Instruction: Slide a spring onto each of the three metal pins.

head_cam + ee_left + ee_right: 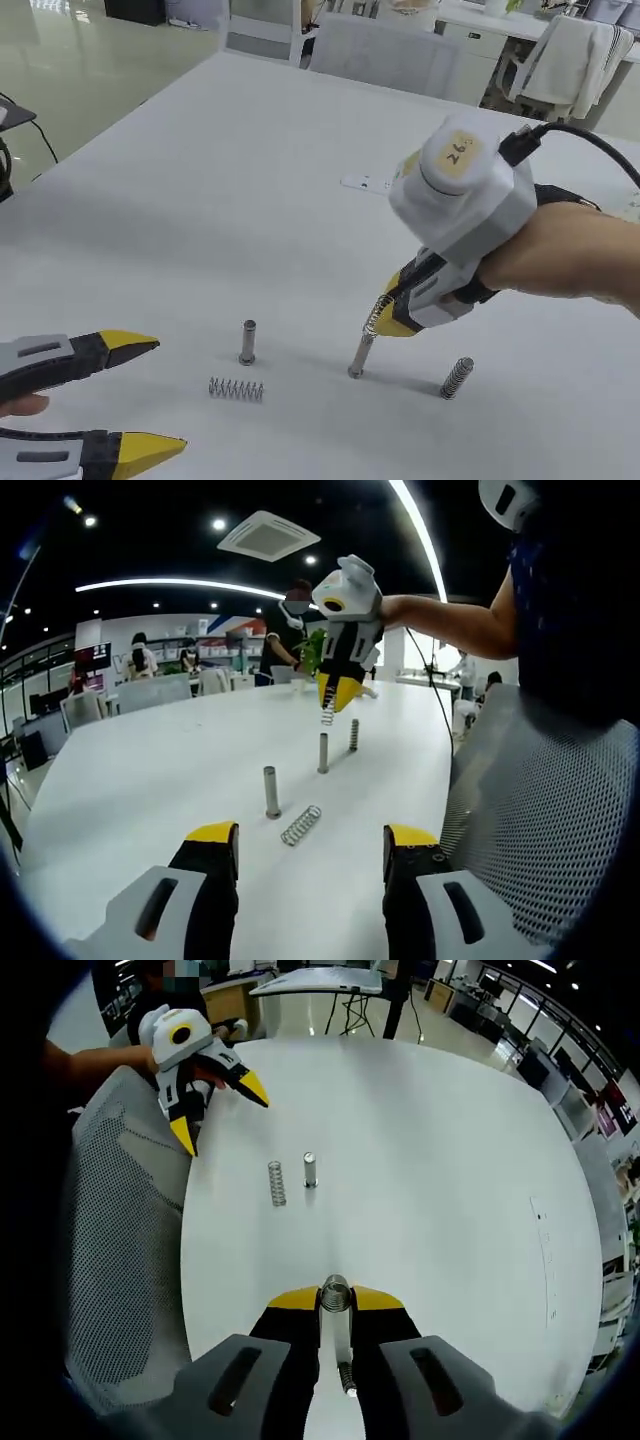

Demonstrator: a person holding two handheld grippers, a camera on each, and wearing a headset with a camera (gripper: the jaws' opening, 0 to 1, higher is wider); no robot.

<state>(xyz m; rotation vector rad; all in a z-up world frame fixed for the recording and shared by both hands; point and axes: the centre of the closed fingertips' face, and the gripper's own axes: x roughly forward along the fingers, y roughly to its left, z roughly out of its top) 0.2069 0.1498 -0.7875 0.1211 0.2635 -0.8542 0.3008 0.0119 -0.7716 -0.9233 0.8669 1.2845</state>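
Peeking out under the bulky right gripper point(388, 312), its tips slant down mid-frame, clamped on a spring point(375, 319) just over the middle pin point(360, 355); left gripper point(168, 392) (cut off, lower left) lies level, jaws apart.

The tabletop point(230, 170) lies open around the bare pin point(247, 342), save a loose spring point(236, 389) just beside it.

A round, pale yellow sticker point(458, 152) on top of the right gripper point(388, 312) carries handwritten digits that seem to read "26", though they sit tilted and small. No other writing is legible.
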